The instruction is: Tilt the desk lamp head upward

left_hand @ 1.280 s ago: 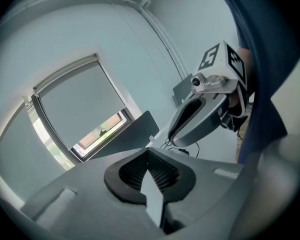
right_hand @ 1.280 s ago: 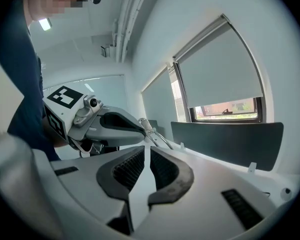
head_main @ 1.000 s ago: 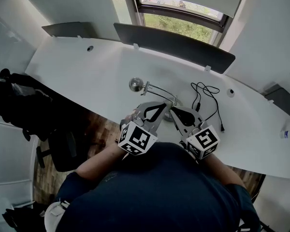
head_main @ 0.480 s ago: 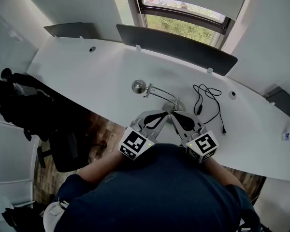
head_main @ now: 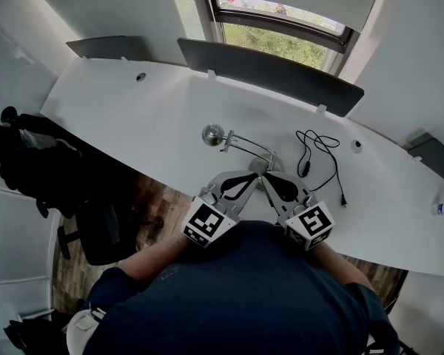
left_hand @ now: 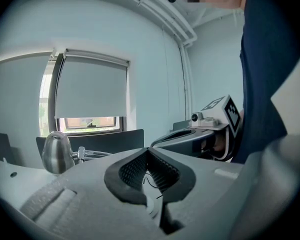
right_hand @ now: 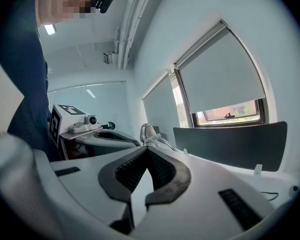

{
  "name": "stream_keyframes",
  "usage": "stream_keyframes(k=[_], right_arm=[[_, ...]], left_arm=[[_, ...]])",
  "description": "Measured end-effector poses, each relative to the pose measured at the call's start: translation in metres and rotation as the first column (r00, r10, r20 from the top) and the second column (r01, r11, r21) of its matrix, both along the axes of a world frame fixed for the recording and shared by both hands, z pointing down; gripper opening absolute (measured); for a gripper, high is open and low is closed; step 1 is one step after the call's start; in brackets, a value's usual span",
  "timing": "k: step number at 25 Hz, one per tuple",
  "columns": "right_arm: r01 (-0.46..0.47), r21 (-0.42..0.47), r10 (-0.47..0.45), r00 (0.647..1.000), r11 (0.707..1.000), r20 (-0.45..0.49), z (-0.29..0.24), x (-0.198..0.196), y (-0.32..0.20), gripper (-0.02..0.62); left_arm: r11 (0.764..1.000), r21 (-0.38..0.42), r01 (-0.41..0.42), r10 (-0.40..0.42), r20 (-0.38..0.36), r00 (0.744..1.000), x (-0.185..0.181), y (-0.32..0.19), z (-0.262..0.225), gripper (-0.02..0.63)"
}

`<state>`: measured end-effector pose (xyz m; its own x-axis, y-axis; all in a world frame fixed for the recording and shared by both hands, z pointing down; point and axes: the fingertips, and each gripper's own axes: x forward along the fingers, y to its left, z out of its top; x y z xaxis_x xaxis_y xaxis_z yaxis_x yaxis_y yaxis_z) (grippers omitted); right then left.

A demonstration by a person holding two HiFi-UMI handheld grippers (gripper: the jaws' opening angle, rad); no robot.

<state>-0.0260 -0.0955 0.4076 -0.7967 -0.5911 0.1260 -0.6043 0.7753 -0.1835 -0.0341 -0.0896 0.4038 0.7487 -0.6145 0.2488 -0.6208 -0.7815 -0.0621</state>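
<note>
The desk lamp stands on the white desk (head_main: 133, 117) with its chrome head (head_main: 212, 133) to the left, and a thin arm (head_main: 246, 146) runs back to the round base (head_main: 265, 164). Both grippers hover near the desk's front edge, just short of the base, tips close together. My left gripper (head_main: 256, 176) is shut and holds nothing; in the left gripper view (left_hand: 148, 152) the lamp head (left_hand: 57, 153) lies beyond it to the left. My right gripper (head_main: 267, 177) is shut and empty too (right_hand: 147, 150), with the lamp head (right_hand: 147, 132) straight ahead.
A black cable (head_main: 318, 154) lies coiled on the desk right of the lamp. A dark screen panel (head_main: 270, 65) lines the desk's far edge below the window. An office chair (head_main: 96, 231) and black bag (head_main: 29, 157) sit left of the desk.
Both grippers have drawn back from the lamp base toward the person's body. Over the last half second they have hardly moved.
</note>
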Motion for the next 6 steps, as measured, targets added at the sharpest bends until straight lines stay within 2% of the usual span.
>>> stream_keyframes(k=[6], right_arm=[[-0.001,0.002,0.001,1.0,1.0,-0.001,-0.0013,0.0019,-0.0003,0.011]], left_arm=[[1.0,0.004,-0.003,0.003,0.002,1.0,0.001,0.0006,-0.0009,0.008]])
